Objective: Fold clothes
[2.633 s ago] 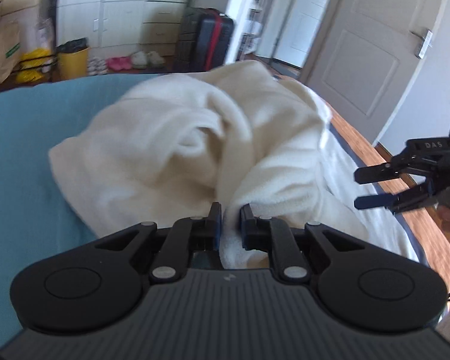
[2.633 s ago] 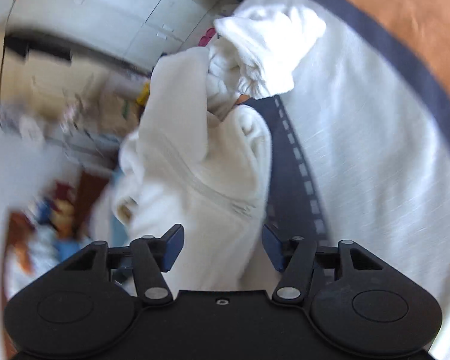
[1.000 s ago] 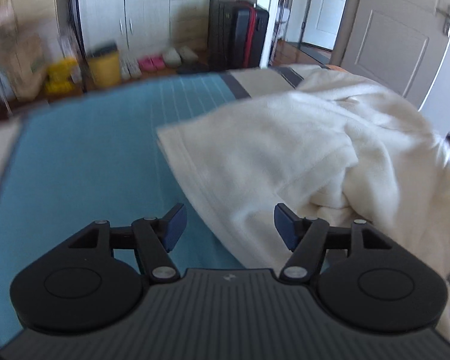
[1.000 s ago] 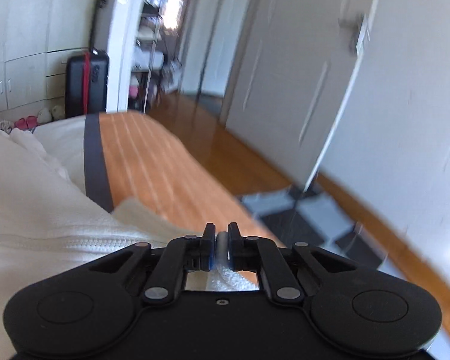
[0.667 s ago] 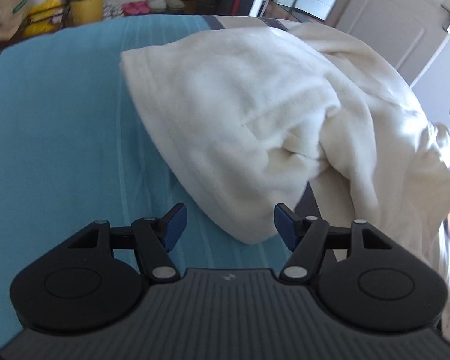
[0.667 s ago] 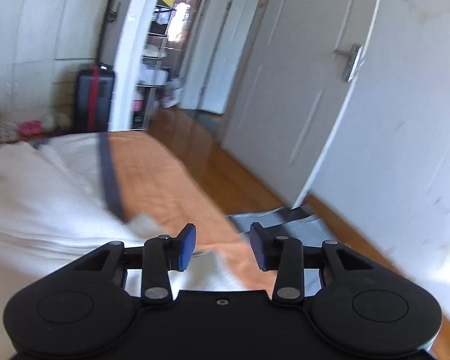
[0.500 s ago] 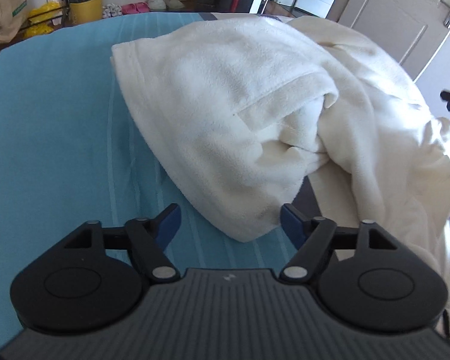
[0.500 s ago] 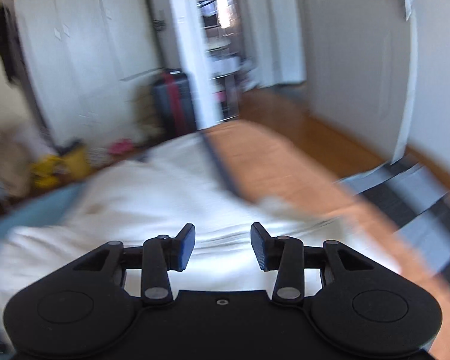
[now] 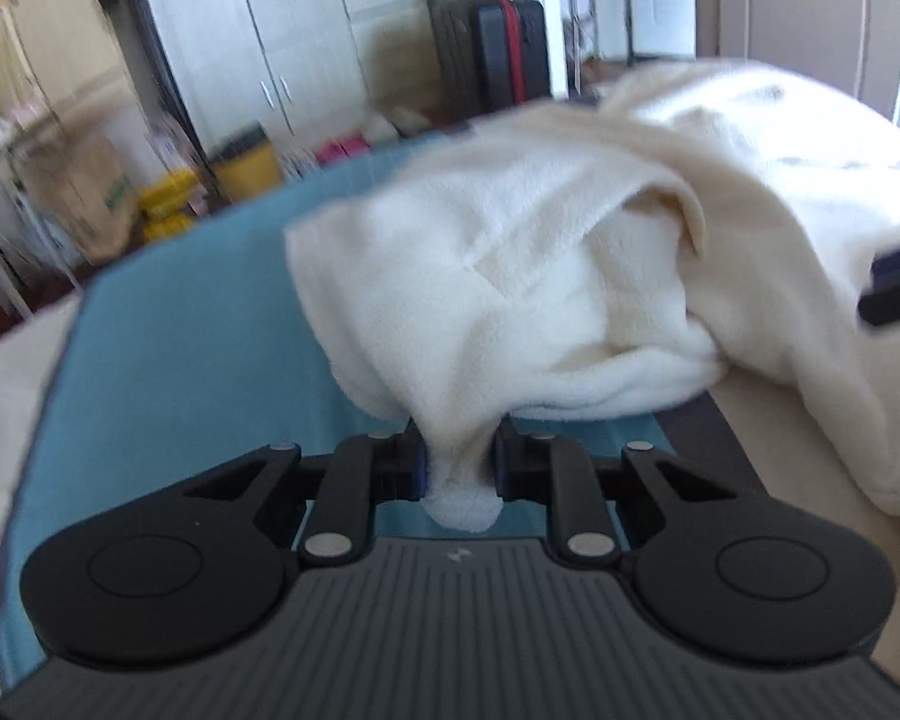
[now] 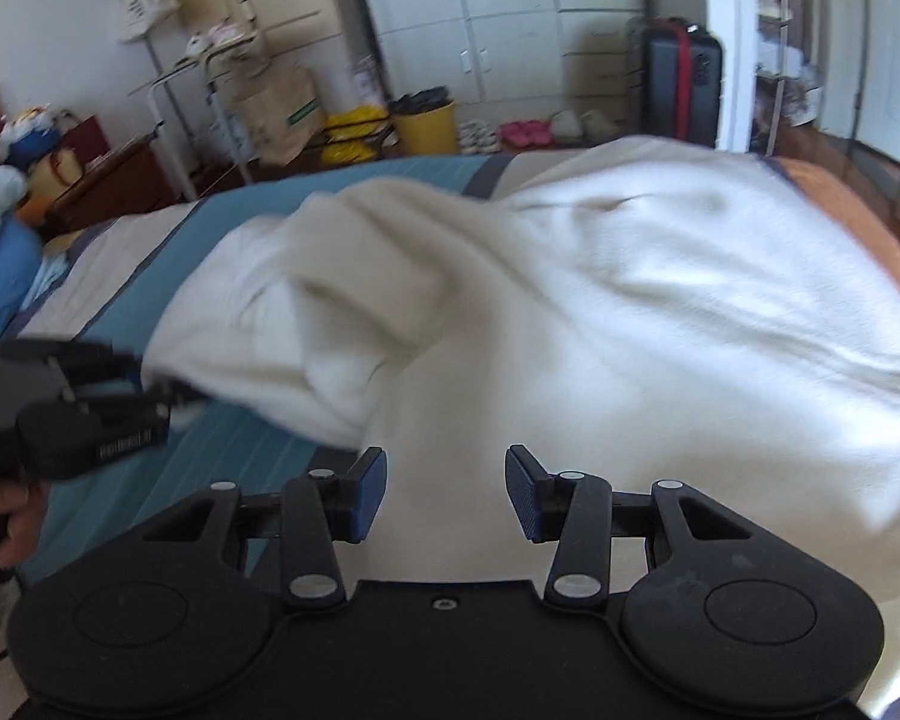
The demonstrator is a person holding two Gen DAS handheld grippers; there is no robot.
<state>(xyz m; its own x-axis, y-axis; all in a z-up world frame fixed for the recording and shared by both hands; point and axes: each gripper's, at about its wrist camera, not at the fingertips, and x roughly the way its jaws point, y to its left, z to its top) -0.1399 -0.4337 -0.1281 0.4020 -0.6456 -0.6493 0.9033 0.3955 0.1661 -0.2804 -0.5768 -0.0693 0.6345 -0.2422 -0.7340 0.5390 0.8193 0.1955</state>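
Fleece [image 9: 570,276], cream and bulky, lies heaped across the bed [image 9: 168,372], spreading from the teal stripe toward the far right edge, where the cover turns orange. Left gripper [image 9: 457,468]: half a second earlier its jaws stood wide, just short of a hanging corner of the garment; now they are closing, and a pinch of that corner sits squeezed between the blue pads, a tuft poking out below them. In the right wrist view the same gripper appears at the bed's left side, with the fabric drawn toward it. Right gripper [image 10: 447,492]: a second ago it was clamped on a ribbed edge near the orange side; now its jaws stand parted with nothing between them, above the flat spread of fleece, and its view has swung from the door side toward the wardrobes. Reading: the right side has been let go and the left has taken a new hold, so the garment is probably being re-gripped for spreading or a first fold. No fold is yet visible; the heap is rumpled.
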